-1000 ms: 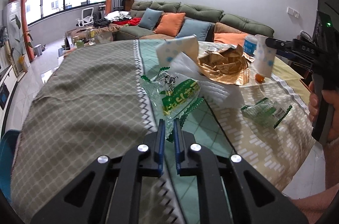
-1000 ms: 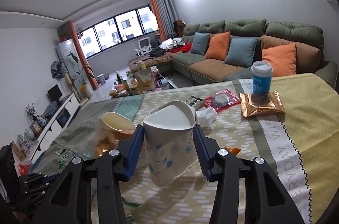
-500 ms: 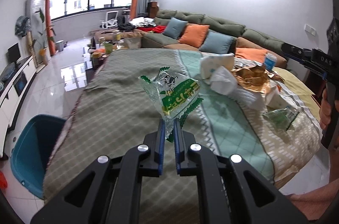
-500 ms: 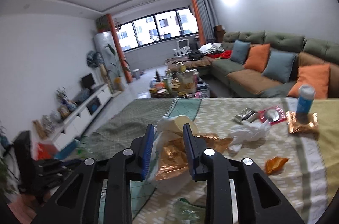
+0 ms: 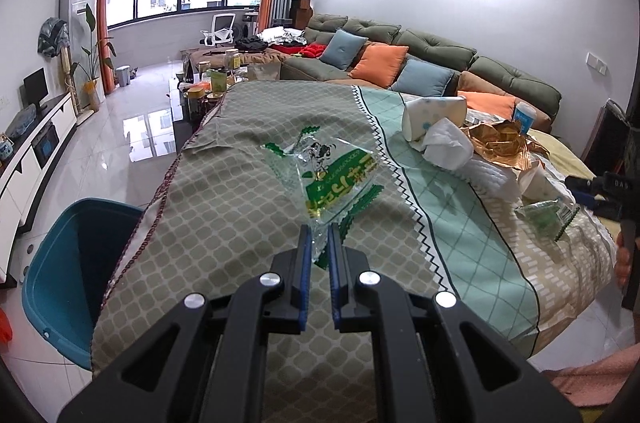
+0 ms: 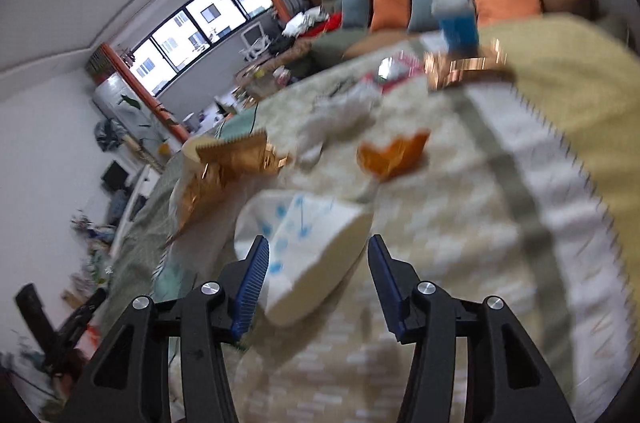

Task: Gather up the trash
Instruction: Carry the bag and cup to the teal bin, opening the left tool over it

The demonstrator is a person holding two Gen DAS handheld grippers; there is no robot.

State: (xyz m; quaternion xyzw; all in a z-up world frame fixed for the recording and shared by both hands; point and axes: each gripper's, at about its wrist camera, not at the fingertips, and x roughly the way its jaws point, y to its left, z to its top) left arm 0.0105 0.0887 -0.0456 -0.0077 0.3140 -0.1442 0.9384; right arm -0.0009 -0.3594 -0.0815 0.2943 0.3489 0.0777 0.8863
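Left wrist: blue bin (image 5: pixel 60 263) beside cloth-covered table (image 5: pixel 240 223).

Crushed paper cup (image 6: pixel 316 247) between parted right gripper (image 6: pixel 316 277) fingers (image 6: pixel 252 275).

Wrapper (image 5: pixel 336 179) lies on the counter (image 5: pixel 240 207) near its left end, directly ahead of the left gripper (image 5: pixel 319 243). Bin (image 5: pixel 68 263) stands on the floor left of the counter. Paper cup (image 5: pixel 434 117) and tissue (image 5: pixel 448 143) lie right of the wrapper; sofa (image 5: pixel 432 63) behind.
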